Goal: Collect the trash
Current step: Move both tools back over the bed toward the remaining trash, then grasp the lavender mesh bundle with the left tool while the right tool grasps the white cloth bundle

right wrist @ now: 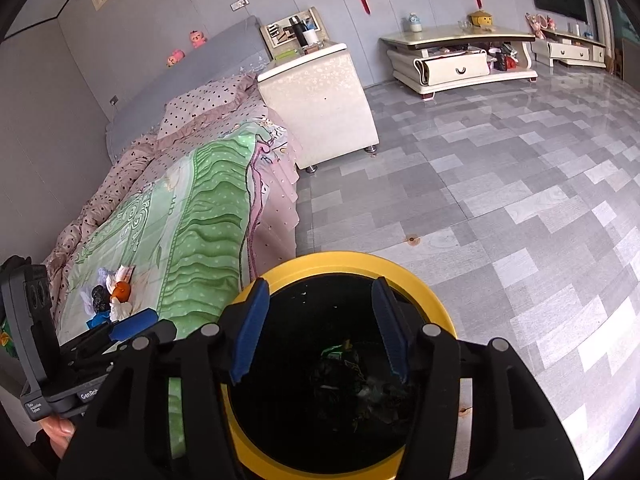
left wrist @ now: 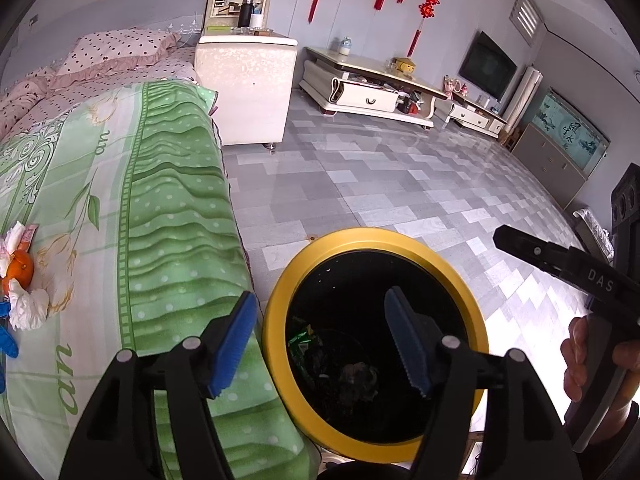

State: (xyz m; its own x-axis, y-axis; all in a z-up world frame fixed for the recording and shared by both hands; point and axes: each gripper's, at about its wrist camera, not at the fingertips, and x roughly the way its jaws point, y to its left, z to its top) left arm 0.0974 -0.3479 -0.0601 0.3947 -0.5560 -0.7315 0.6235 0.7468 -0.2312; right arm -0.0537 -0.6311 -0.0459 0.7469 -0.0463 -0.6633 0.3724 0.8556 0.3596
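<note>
**Some trash binned, more left on the bed**

Both tongs hang over the yellow-rimmed bin (right wrist: 416, 280) beside the bed (left wrist: 172, 208). The left gripper (left wrist: 320, 344) and right gripper (right wrist: 320, 328) stand spread with nothing between the pads. Wrappers (right wrist: 340, 354) lie at the bin's bottom. Crumpled tissues (left wrist: 28, 306) and an orange (left wrist: 18, 270) remain near the bed's side edge, apparently next to collect.

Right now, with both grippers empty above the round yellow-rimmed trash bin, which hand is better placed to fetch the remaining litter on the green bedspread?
Probably the left. The left gripper hangs at the bed-side edge of the yellow-rimmed bin, nearer the crumpled tissues and orange. The right gripper, also open, sits farther from the bed.
</note>
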